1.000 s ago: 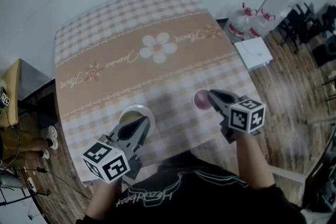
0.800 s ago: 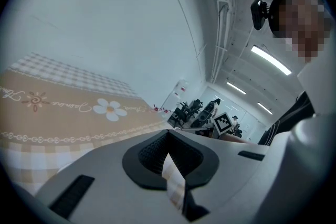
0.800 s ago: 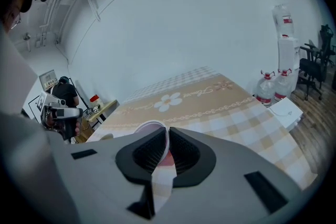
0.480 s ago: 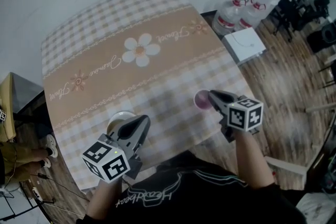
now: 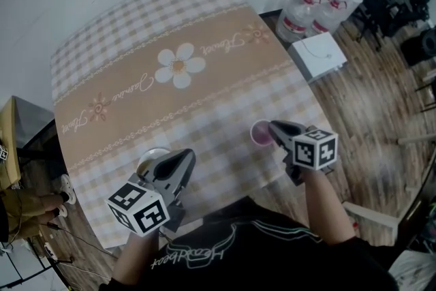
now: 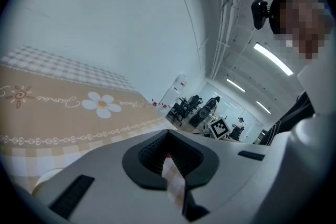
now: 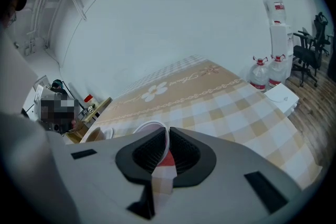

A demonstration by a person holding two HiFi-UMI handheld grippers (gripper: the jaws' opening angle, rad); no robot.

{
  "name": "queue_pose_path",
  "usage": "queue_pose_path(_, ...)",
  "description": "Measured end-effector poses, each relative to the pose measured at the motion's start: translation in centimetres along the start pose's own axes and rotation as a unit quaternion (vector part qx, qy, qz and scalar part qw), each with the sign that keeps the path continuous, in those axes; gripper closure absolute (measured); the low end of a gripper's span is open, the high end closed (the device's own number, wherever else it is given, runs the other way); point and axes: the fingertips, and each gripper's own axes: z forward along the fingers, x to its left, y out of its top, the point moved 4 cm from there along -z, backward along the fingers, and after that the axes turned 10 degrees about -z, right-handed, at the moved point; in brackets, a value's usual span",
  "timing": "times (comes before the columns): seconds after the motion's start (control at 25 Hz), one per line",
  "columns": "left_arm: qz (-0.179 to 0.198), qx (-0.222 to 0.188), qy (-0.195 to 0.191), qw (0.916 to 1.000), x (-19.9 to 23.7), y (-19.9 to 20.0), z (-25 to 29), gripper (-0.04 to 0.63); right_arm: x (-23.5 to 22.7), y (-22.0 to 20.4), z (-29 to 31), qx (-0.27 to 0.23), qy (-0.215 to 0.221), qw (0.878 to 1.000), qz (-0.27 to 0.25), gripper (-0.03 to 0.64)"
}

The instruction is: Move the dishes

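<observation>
Now, at about 4 o'clock on the desk [image 5: 204, 112] as we look down, the pink bowl [image 5: 259, 133] sits by the near right edge, its rim pinched between the jaws of the right gripper [image 5: 274, 127]. That gripper's own view shows the thin white lip standing in the narrow gap. Whether the bowl's foot rests on the checked cloth or hangs just above it, we cannot tell.

Over at 7 o'clock lies the cream dish [image 5: 150, 159], half tucked under the left gripper [image 5: 186, 155], at roughly 9 o'clock from its tips. Those jaws are drawn almost together. Only a sliver of cloth shows between them, and we can see no rim, so we read that hand as empty.

We judge the step in hand to be the moving of the pink bowl, with the cream dish not yet taken. The next move calls for a level carry, so that the bowl does not swing on its one pinched lip. It then needs a gentle set-down before the jaws part. The left jaws would need to open and drop over the cream dish's rim.

Both grippers reach in from our near edge. The right comes from 5 o'clock and is tilted well down. The left comes from 7 o'clock, points toward 1 o'clock and lies flatter.
</observation>
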Motion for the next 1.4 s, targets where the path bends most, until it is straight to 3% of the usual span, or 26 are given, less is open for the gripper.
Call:
queue_pose_path(0.44,0.005,-0.003,0.002,1.0000,0.2,0.4,-0.3,0.600,-0.5,-0.5,0.7,0.014,-0.010,1.000,0.008,0.578)
queue_pose_path(0.56,0.005,-0.008,0.006,0.9999,0.2,0.5,-1.1,0.600,-0.6,0.1,0.2,0.005,-0.026,1.000,0.001,0.516)
queue_pose_path(0.76,0.007,-0.024,0.014,0.9996,0.3,0.8,-3.2,0.600,1.4,2.6,-0.9,-0.030,-0.033,0.999,-0.023,0.509)
queue_pose_path(1.08,0.001,-0.063,0.054,0.9965,1.2,0.5,-9.0,0.600,8.8,6.5,-0.4,-0.081,0.030,0.993,-0.082,0.509)
queue_pose_path(1.24,-0.003,-0.083,0.074,0.9939,1.4,0.1,-12.3,0.600,13.6,7.7,0.4,-0.095,0.087,0.986,-0.110,0.512)
queue_pose_path(1.4,-0.012,-0.107,0.099,0.9893,1.6,-0.7,-15.8,0.600,17.9,8.2,1.3,-0.102,0.145,0.975,-0.132,0.556)
